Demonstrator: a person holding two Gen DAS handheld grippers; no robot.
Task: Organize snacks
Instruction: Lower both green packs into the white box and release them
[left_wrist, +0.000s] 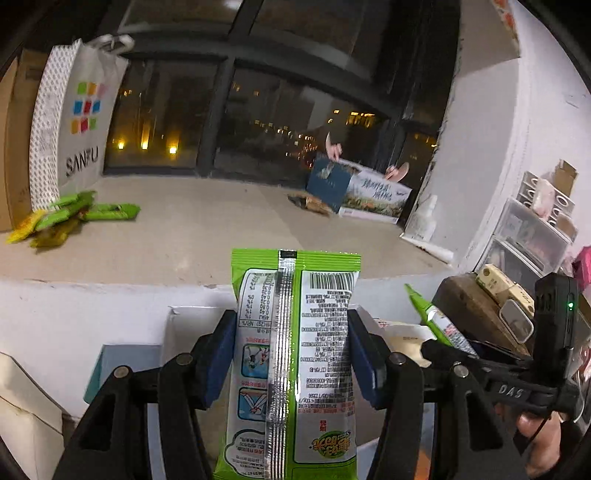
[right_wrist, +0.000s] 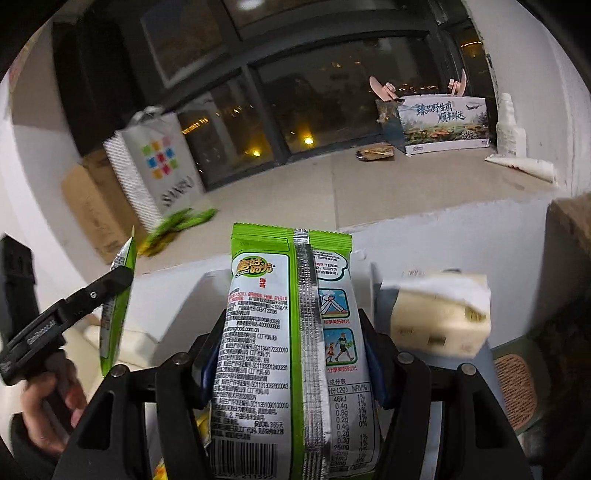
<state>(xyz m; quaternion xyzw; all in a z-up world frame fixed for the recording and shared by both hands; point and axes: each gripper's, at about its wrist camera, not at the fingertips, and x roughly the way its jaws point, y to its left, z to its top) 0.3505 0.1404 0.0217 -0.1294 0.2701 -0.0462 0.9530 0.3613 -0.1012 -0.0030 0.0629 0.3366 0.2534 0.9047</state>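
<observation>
My left gripper (left_wrist: 291, 350) is shut on a green snack packet (left_wrist: 295, 354), back side with barcode facing me, held upright below the window ledge. My right gripper (right_wrist: 291, 343) is shut on a second green snack packet (right_wrist: 291, 354) of the same kind. Each gripper shows in the other's view: the right one with its packet (left_wrist: 439, 325) at the right, the left one with its packet (right_wrist: 114, 302) at the left. A pile of green and yellow snack packets (left_wrist: 70, 218) lies on the ledge by the bag; it also shows in the right wrist view (right_wrist: 173, 229).
A white SANFU shopping bag (left_wrist: 74, 125) and a cardboard box (left_wrist: 11, 147) stand at the ledge's left. A printed carton (left_wrist: 365, 192) and a brown wrapper (left_wrist: 312, 203) sit at the ledge's right. White boxes (left_wrist: 125, 358) lie below. A tissue pack (right_wrist: 439, 317) sits right.
</observation>
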